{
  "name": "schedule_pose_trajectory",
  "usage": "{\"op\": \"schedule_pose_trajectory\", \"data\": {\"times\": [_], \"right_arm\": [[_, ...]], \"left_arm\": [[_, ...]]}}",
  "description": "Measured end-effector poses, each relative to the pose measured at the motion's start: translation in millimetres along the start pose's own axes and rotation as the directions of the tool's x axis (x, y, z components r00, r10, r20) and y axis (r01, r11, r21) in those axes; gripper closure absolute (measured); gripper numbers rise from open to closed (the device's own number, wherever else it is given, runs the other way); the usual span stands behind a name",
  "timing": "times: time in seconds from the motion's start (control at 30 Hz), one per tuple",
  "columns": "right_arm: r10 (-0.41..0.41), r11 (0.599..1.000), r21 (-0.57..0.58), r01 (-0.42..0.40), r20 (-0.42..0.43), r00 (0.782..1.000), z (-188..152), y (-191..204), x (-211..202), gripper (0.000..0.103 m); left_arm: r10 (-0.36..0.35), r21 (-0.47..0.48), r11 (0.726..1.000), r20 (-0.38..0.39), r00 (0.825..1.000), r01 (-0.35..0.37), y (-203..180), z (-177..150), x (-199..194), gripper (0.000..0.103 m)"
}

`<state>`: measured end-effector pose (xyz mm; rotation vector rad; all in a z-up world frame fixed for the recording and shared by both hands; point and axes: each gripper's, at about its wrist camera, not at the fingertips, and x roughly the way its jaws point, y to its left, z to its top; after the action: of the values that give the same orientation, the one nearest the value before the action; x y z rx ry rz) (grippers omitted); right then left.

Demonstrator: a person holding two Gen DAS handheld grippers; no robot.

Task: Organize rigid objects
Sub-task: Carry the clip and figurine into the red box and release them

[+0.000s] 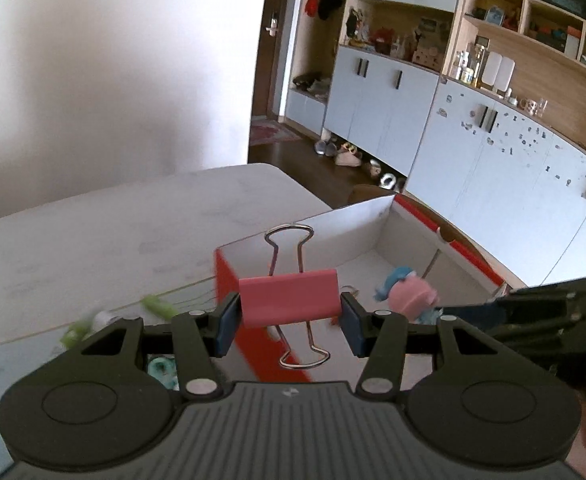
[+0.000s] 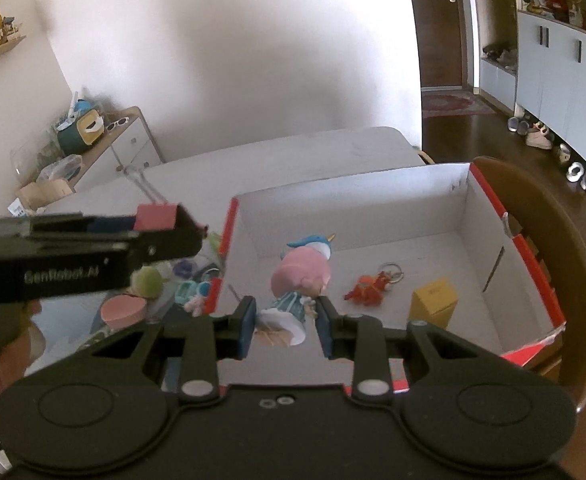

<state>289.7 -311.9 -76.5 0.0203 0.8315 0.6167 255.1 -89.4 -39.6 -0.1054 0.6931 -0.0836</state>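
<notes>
My left gripper [image 1: 289, 320] is shut on a pink binder clip [image 1: 289, 298] and holds it in the air by the near left corner of a red-and-white cardboard box [image 1: 357, 216]. In the right wrist view the clip [image 2: 155, 216] sits left of the box wall [image 2: 353, 196]. My right gripper [image 2: 285, 326] is shut on a pink-and-blue doll figure [image 2: 299, 280], head away from me, over the box floor. The doll also shows in the left wrist view [image 1: 409, 294]. A red keychain toy [image 2: 367, 288] and a yellow block [image 2: 433, 300] lie in the box.
Small toys lie on the table left of the box: a green ball [image 2: 147, 282], a pink round lid [image 2: 123, 310], teal and white bits [image 2: 191, 292]. A wooden chair [image 2: 553, 240] stands right of the box. Cabinets [image 1: 473, 140] line the far wall.
</notes>
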Motion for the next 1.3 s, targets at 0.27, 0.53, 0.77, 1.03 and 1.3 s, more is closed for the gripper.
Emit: {"op": "schedule_pose_trajectory", "data": {"times": [0.27, 0.53, 0.77, 1.03, 1.3], "right_arm": [[0.009, 0.999, -0.03, -0.01, -0.045, 0.999, 4, -21, 19, 0.072], [0.001, 0.998, -0.055, -0.007, -0.104, 0.995, 6, -35, 44, 0.072], [-0.002, 1.0, -0.028, -0.003, -0.182, 0.983, 10, -49, 68, 0.072], [-0.013, 0.998, -0.064, -0.003, -0.244, 0.97, 12, -53, 91, 0.072], [-0.034, 0.995, -0.099, 0.007, -0.277, 0.96, 9, -52, 102, 0.072]], "left_arm": [[0.002, 0.013, 1.0, -0.057, 0.998, -0.001, -19, 22, 47, 0.051], [0.006, 0.027, 1.0, -0.158, 0.987, -0.002, -42, 34, 107, 0.051], [0.036, 0.008, 0.999, -0.258, 0.965, -0.036, -45, 33, 156, 0.051], [0.06, 0.015, 0.998, -0.334, 0.941, -0.059, -52, 32, 197, 0.051], [0.078, 0.027, 0.997, -0.378, 0.922, -0.073, -56, 32, 218, 0.051]]}}
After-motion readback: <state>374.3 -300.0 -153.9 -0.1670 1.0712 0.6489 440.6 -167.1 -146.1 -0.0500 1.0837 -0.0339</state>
